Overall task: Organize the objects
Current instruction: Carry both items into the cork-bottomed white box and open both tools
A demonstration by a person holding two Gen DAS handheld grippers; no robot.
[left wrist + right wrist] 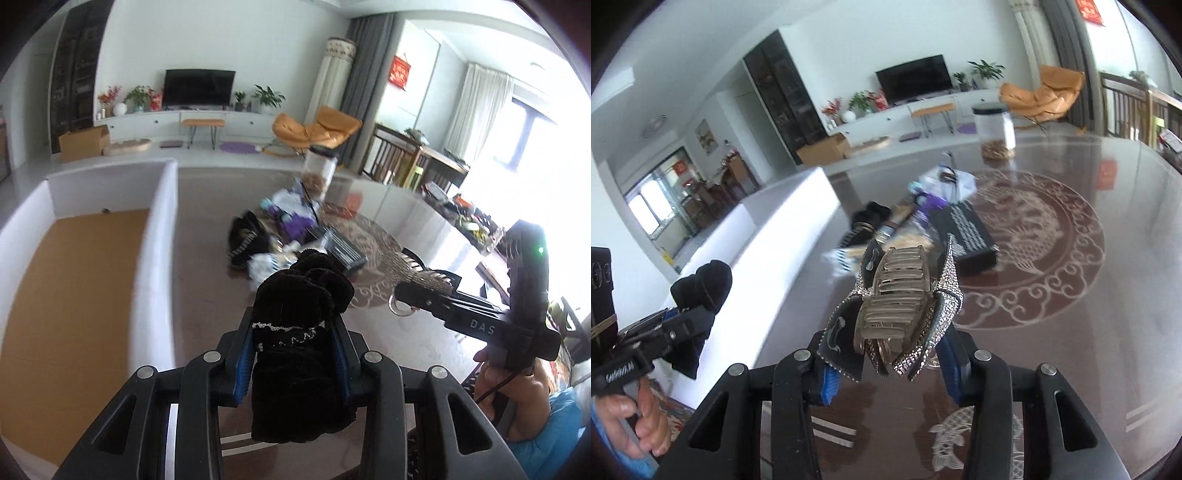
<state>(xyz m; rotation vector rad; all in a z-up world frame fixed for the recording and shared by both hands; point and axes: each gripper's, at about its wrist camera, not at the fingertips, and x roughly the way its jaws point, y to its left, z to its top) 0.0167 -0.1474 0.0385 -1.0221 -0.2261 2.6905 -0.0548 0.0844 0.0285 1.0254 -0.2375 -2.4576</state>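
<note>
One jar (320, 170), one white bin (155, 229)

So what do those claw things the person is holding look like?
Both are black plastic. Each claw has two chunky arms with round silver bolts and bright blue pads on the inside. The right claw matches it. From the side it looks like a pistol handle with white letters, a thin black cable and a small green light. The person wears a blue sleeve.
</note>
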